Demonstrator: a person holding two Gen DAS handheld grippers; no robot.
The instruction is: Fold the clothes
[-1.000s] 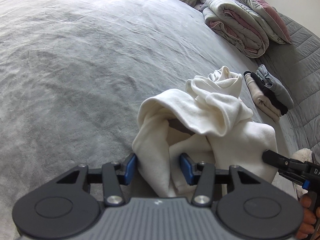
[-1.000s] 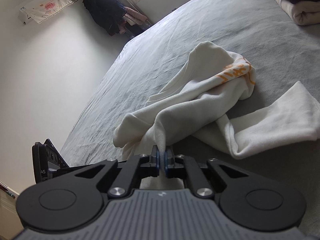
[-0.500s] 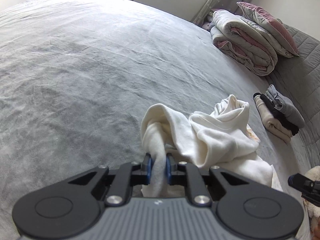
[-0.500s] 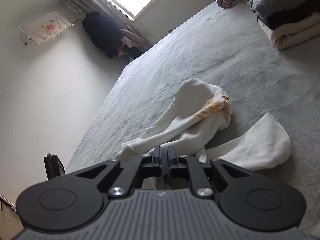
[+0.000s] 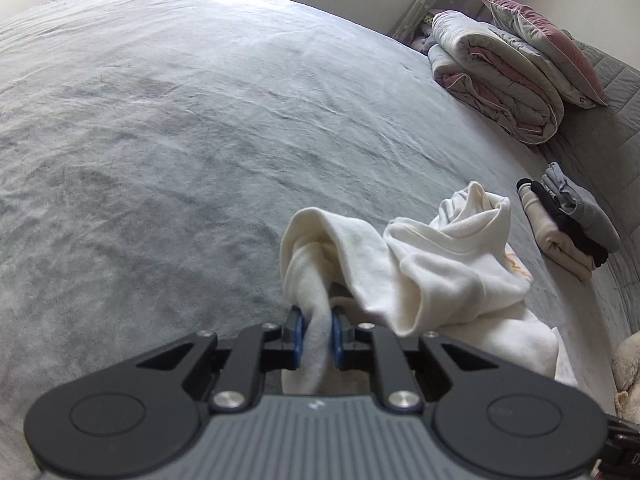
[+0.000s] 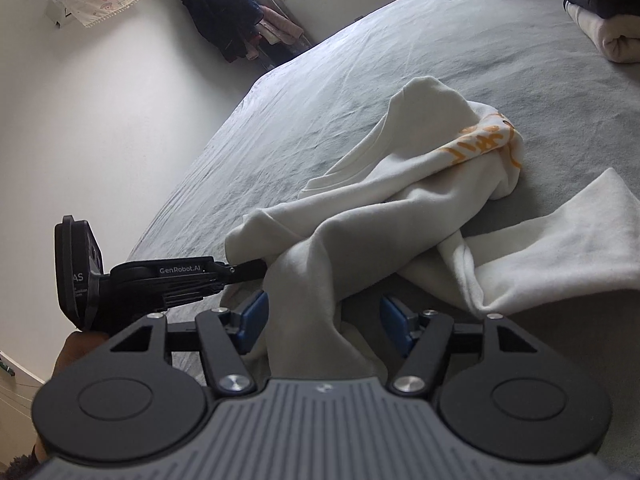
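Note:
A crumpled cream sweatshirt (image 5: 448,264) with an orange print lies on the grey bed. My left gripper (image 5: 317,336) is shut on a twisted fold of its fabric, the blue pads pressing both sides. In the right wrist view the same sweatshirt (image 6: 420,200) sprawls ahead, one sleeve stretched to the right. My right gripper (image 6: 322,320) has its jaws opening; a fold of the cloth lies loosely between them, and neither blue pad touches it. The left gripper's body (image 6: 168,276) shows at the left, its tip buried in the cloth.
A stack of folded clothes (image 5: 568,224) sits to the right of the sweatshirt. A rolled quilt (image 5: 500,76) and a pillow (image 5: 548,44) lie at the bed's far right corner. Grey bedspread (image 5: 180,140) stretches to the left. Dark clothes (image 6: 224,12) hang by the window.
The left gripper closed on a fold of the sweatshirt and lifted it slightly. The right gripper, earlier shut on the cloth, has spread its jaws and let the fabric go.

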